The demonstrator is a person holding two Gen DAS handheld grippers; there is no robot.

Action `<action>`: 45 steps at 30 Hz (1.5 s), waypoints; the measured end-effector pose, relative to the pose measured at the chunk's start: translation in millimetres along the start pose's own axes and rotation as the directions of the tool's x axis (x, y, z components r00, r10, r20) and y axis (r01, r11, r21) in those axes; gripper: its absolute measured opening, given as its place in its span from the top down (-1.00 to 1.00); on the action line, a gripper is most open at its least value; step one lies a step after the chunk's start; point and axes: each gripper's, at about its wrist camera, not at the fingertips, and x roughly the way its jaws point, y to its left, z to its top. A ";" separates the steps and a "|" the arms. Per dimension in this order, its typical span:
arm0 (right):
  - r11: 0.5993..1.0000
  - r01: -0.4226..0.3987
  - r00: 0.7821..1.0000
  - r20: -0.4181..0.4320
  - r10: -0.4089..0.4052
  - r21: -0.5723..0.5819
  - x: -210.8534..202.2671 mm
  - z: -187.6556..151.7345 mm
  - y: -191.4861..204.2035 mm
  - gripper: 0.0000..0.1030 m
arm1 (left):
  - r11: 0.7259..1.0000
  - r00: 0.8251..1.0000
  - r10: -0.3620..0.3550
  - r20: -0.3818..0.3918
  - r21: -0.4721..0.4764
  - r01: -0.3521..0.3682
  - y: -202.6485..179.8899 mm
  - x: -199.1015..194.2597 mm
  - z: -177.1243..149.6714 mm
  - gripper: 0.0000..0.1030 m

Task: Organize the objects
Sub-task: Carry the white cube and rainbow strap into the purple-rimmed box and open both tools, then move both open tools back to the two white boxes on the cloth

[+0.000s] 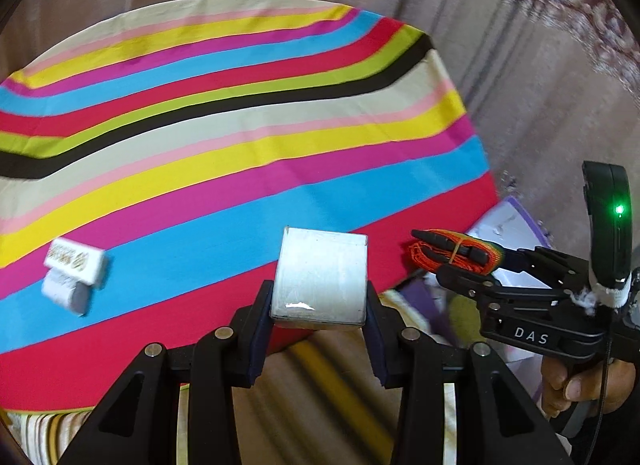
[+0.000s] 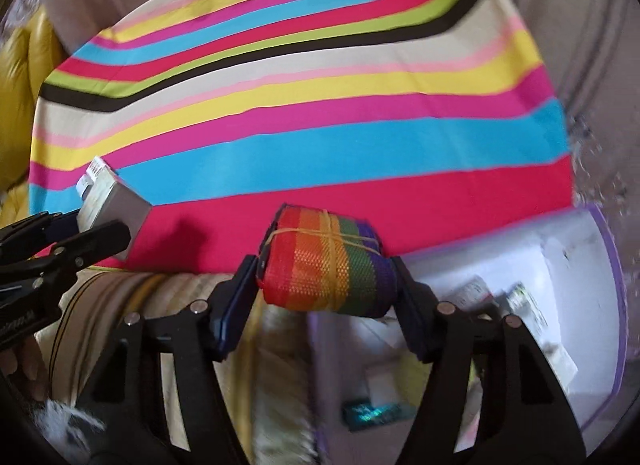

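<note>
My left gripper (image 1: 320,297) is shut on a white box (image 1: 320,277) and holds it above the near edge of the striped table (image 1: 240,125). My right gripper (image 2: 326,265) is shut on a rainbow mesh roll (image 2: 326,265) bound with a rubber band, held over the table's near right edge. The right gripper with the roll (image 1: 452,251) also shows at the right of the left wrist view. The left gripper and white box (image 2: 112,201) show at the left of the right wrist view. A small white packet and a white roll (image 1: 74,277) lie on the table at left.
A white bin with a purple rim (image 2: 560,285) holding several items stands below the table at right. Striped fabric (image 2: 120,305) lies below the table's front edge. A yellow cushion (image 2: 24,65) is at far left. Curtains hang behind.
</note>
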 end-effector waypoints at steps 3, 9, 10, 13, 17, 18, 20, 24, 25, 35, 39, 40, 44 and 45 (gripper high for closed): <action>0.998 0.031 1.000 0.006 -0.031 0.048 -12.7 -9.5 -22.9 -0.31 | 0.998 1.000 -0.026 -0.005 0.049 0.026 -20.9 5.0 4.2 0.18; 0.987 0.089 0.996 -0.004 -0.089 0.131 -28.5 -28.1 -74.7 -0.27 | 0.987 0.994 -0.095 -0.045 0.127 0.100 -64.4 20.9 10.3 0.18; 0.984 0.098 0.995 -0.008 -0.098 0.148 -28.5 -30.4 -82.5 -0.27 | 0.984 0.994 -0.101 -0.050 0.139 0.107 -70.6 23.1 11.1 0.18; 0.971 0.132 0.991 -0.019 -0.131 0.201 -30.3 -37.9 -107.6 -0.27 | 0.974 0.989 -0.129 -0.076 0.177 0.141 -91.9 34.0 13.7 0.18; 0.957 0.167 0.986 -0.016 -0.168 0.239 -30.7 -34.9 -132.6 -0.27 | 0.962 0.979 -0.166 -0.121 0.197 0.188 -112.4 49.0 14.6 0.18; 0.952 0.179 0.983 -0.016 -0.181 0.248 -30.9 -34.2 -138.4 -0.27 | 0.961 0.977 -0.168 -0.128 0.200 0.191 -117.8 52.1 14.3 0.18; 0.946 0.192 0.981 -0.018 -0.194 0.263 -31.1 -32.1 -147.9 -0.27 | 0.957 0.973 -0.181 -0.142 0.203 0.207 -125.5 58.8 15.7 0.18; 0.936 0.211 0.976 -0.010 -0.217 0.283 -31.1 -28.5 -159.9 -0.27 | 0.949 0.967 -0.196 -0.162 0.215 0.229 -137.8 67.2 16.8 0.18; 0.935 0.212 0.976 -0.007 -0.219 0.285 -30.0 -26.8 -162.5 -0.27 | 0.948 0.965 -0.205 -0.164 0.213 0.237 -139.5 68.3 17.4 0.16; 0.941 0.192 0.978 0.028 -0.208 0.277 -28.5 -18.2 -162.6 -0.60 | 0.956 0.962 -0.229 -0.146 0.153 0.251 -133.1 69.9 23.5 -0.17; 0.942 0.194 0.976 0.039 -0.213 0.275 -35.6 -15.7 -156.8 -0.61 | 0.961 0.972 -0.218 -0.089 0.155 0.230 -126.9 56.6 24.2 -0.20; 0.941 0.195 0.976 0.043 -0.215 0.275 -37.9 -14.8 -154.7 -0.62 | 0.962 0.974 -0.213 -0.071 0.161 0.222 -125.6 52.2 24.3 -0.23; 0.940 0.203 0.968 0.091 -0.236 0.273 -50.9 -12.3 -142.2 -0.75 | 0.969 0.987 -0.161 0.011 0.190 0.155 -121.4 32.7 25.1 -0.42; 0.939 0.212 0.963 0.106 -0.248 0.270 -54.4 -11.6 -138.2 -0.77 | 0.973 0.991 -0.131 0.038 0.197 0.121 -119.9 27.3 24.9 -0.42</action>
